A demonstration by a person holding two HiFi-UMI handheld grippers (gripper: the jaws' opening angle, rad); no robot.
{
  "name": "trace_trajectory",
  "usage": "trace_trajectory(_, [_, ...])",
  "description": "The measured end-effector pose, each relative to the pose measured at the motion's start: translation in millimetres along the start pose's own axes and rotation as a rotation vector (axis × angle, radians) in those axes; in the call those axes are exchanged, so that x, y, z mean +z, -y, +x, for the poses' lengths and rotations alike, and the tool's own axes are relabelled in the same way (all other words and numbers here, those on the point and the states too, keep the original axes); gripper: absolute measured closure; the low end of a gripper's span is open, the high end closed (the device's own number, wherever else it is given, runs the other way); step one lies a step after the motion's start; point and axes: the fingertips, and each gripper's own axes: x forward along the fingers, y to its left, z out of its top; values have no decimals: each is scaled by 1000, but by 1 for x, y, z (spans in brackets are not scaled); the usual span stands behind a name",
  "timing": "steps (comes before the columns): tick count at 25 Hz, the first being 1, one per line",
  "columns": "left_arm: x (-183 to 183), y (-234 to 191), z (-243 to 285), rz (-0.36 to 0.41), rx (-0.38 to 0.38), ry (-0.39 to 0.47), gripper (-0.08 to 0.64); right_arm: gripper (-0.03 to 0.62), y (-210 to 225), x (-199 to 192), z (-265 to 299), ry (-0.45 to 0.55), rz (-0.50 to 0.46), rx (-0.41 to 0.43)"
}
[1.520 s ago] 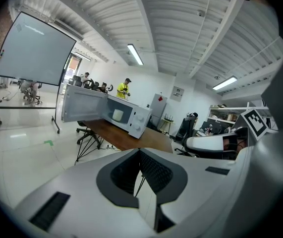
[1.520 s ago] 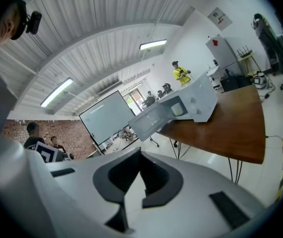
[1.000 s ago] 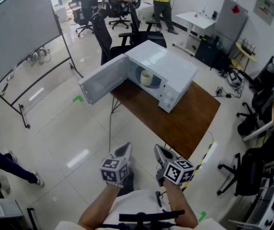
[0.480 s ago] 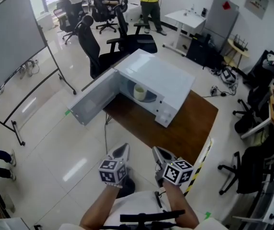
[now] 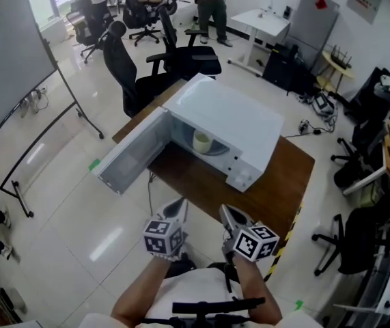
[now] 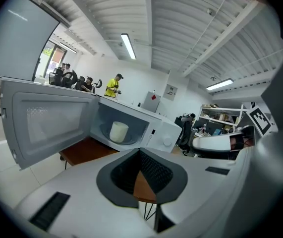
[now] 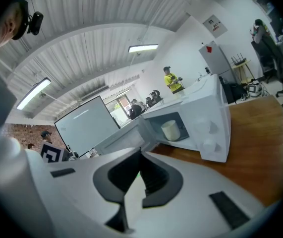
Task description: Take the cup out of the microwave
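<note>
Two grippers are held out low in front of the person, both short of a brown wooden table point(image 5: 280, 183) on a pale tiled floor point(image 5: 65, 203). A large rolling whiteboard point(image 5: 10, 53) stands far off to the left, and black office chairs point(image 5: 181, 57) crowd the table's far side.

On the table sits a white microwave point(image 5: 235, 118), set at an angle to the table edge. Its door point(image 5: 130, 152) is swung wide open to the left and hangs out past the table over the floor, leaving the cavity plainly exposed.

The left gripper point(image 5: 179, 205) and the right gripper point(image 5: 225, 212) sit side by side, each with its marker cube toward the person, and both point toward the microwave. They are well apart from it. In each gripper's own view the jaws are pressed together at the tips, with nothing pinched between them.

The cup point(image 5: 202, 141), a plain cream-white one, stands upright inside the microwave on the round turntable, near the middle of the cavity.
</note>
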Motion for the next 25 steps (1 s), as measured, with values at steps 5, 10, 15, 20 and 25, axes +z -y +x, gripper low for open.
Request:
trace_trajectory(5, [9,-16,21,9,-16,-9,560,580,4,11,15,11,-4,-23])
trace_trajectory(10, [16,-21,37,10,-40,-25,560,580,8,18,22,14,12,-48])
trace_trajectory(15, [17,-26,59,27,-46,-41,560,580,17,19,28,12,19,-66])
trace_trajectory(20, [23,-29,71,37,-45,-45,560,580,21,29,37,11,17,-58])
trace_trajectory(25, [27,-36,81,55,-18,-40,560,580,25,41,49,13,10,-44])
